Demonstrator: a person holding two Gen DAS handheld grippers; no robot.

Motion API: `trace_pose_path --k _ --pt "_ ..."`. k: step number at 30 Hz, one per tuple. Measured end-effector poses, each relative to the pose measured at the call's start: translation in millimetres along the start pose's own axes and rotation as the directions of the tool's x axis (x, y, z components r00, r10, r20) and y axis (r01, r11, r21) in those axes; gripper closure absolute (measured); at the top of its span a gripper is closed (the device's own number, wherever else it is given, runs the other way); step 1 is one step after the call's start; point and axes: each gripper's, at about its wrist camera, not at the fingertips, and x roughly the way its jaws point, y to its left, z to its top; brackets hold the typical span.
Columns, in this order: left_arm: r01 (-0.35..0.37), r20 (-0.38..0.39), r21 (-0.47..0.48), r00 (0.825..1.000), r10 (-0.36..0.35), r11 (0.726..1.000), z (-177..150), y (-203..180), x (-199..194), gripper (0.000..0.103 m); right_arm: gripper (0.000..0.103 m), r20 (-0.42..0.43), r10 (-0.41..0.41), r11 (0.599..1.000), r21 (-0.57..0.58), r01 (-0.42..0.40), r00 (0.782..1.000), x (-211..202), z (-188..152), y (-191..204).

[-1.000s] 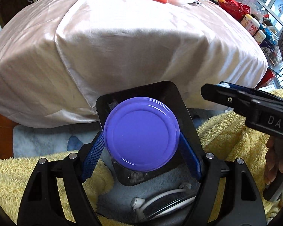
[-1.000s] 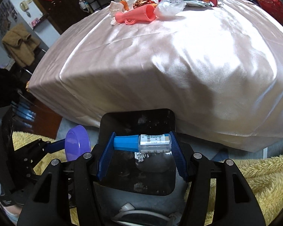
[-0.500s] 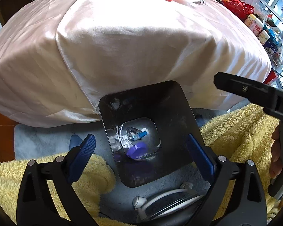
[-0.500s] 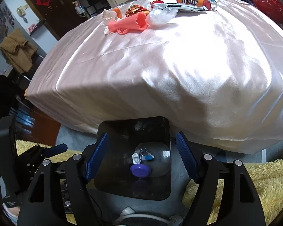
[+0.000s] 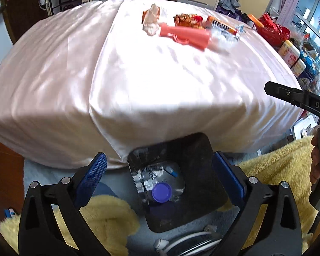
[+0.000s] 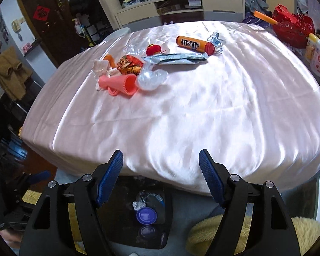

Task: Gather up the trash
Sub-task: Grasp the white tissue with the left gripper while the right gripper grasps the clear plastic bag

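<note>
The black trash bin (image 5: 202,170) stands on the floor against the pink-clothed table (image 5: 160,85). A purple lid (image 5: 161,192), a blue-capped tube (image 5: 171,170) and crumpled foil (image 5: 149,183) lie inside it. My left gripper (image 5: 159,155) hangs open and empty above the bin. My right gripper (image 6: 160,152) is open and empty over the table's near edge, with the bin (image 6: 126,224) and lid (image 6: 146,215) below it. On the far tabletop lie a pink cone (image 6: 119,83), clear plastic (image 6: 151,77), a silver wrapper (image 6: 177,58) and an M&M's tube (image 6: 194,43).
A yellow fluffy blanket (image 5: 277,166) lies on both sides of the bin, and a white cable (image 5: 181,241) runs in front of it. A person's hand (image 5: 315,166) holds the right gripper's handle. A red basket (image 6: 292,27) and bottles (image 6: 317,53) crowd the table's right side.
Both grippers opened: the purple lid fell from the left and the blue-capped tube from the right into the bin. Both then rose, bringing the tabletop into view.
</note>
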Motion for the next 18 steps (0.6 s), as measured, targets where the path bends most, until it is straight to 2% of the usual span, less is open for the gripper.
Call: trace_pose_path --k 8,13,18 --pt "-0.028 0.027 0.021 0.999 0.028 0.999 51.5 2.4 4.1 0.009 0.029 0.021 -0.020 0.999 -0.041 0.021 1.000 20.1 42.1 -0.5" --pt "-0.019 0.024 0.025 1.000 0.019 0.999 76.8 0.1 16.0 0.009 0.033 -0.001 0.064 0.998 -0.014 -0.064 0.998 44.0 64.6 0.7" --pt "-0.007 0.026 0.048 1.000 0.005 0.999 98.5 -8.8 26.6 0.009 0.040 -0.014 0.080 0.997 -0.022 -0.080 0.997 62.2 81.1 4.2"
